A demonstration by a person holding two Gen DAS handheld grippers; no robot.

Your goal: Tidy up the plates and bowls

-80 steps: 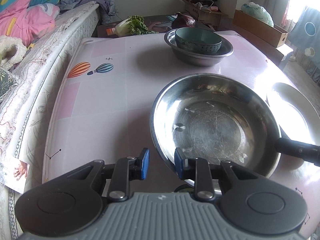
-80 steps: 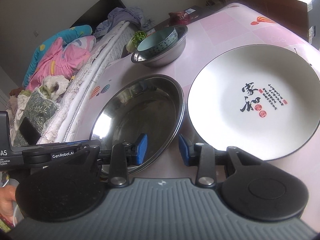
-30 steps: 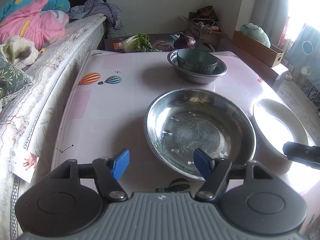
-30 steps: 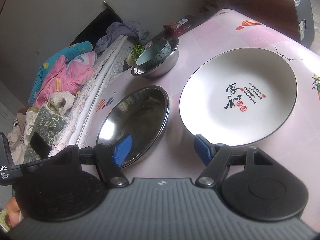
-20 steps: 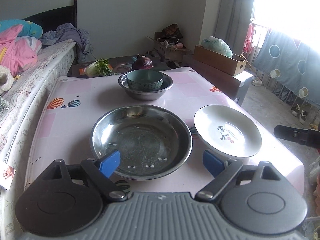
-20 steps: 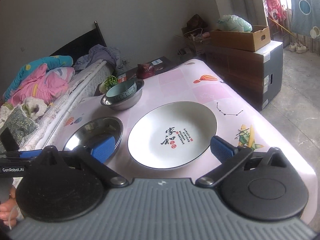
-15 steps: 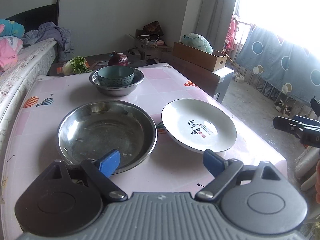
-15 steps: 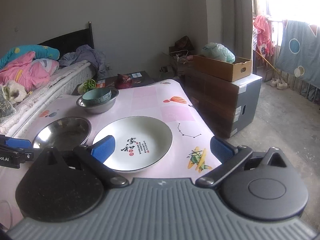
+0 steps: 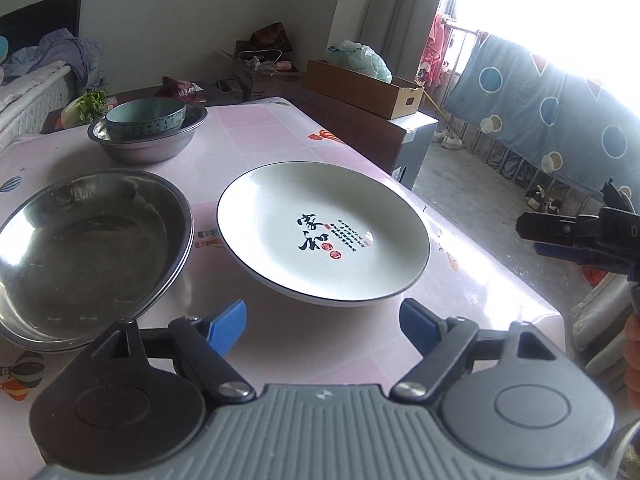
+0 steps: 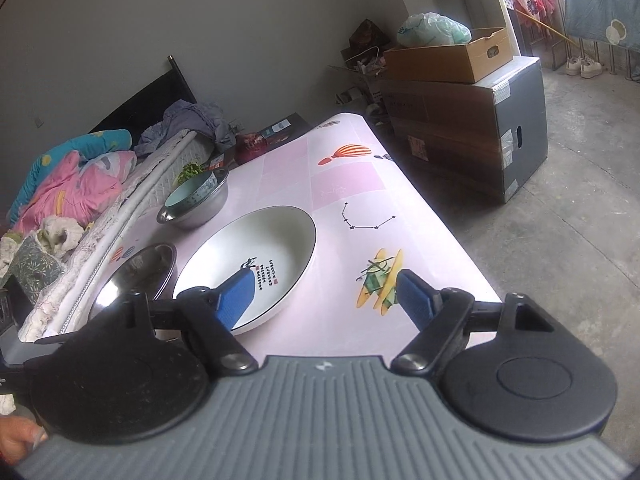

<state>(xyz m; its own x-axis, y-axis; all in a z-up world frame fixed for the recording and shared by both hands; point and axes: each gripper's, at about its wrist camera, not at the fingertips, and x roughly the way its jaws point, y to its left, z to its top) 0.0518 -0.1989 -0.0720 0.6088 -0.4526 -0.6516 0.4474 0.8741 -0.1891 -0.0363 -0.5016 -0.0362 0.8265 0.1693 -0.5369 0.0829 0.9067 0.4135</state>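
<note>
White plate (image 9: 324, 236) with black calligraphy, red seals, unreadable; left gripper (image 9: 322, 326), right gripper (image 10: 326, 296) fingers apart, empty

Beyond the pink table (image 10: 344, 184): a cardboard box (image 10: 448, 58) with a plastic bag (image 10: 432, 30) atop a cabinet (image 10: 472, 136); heaped bedding (image 10: 72, 184) alongside; leafy greens (image 9: 90, 100), hung blue cloth (image 9: 560, 104).

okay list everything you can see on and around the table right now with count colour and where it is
plate: 1, white with black writing, table middle
steel pan: 1, silver, beside the plate toward the bed
steel basin: 1, silver, table's far end
bowl: 1, teal, inside the basin
table: 1, pink patterned cover
cardboard box: 1, brown, on the cabinet
bedding: pile, pink and blue, on the bed
left gripper: open, fingers blue
right gripper: open, fingers blue
</note>
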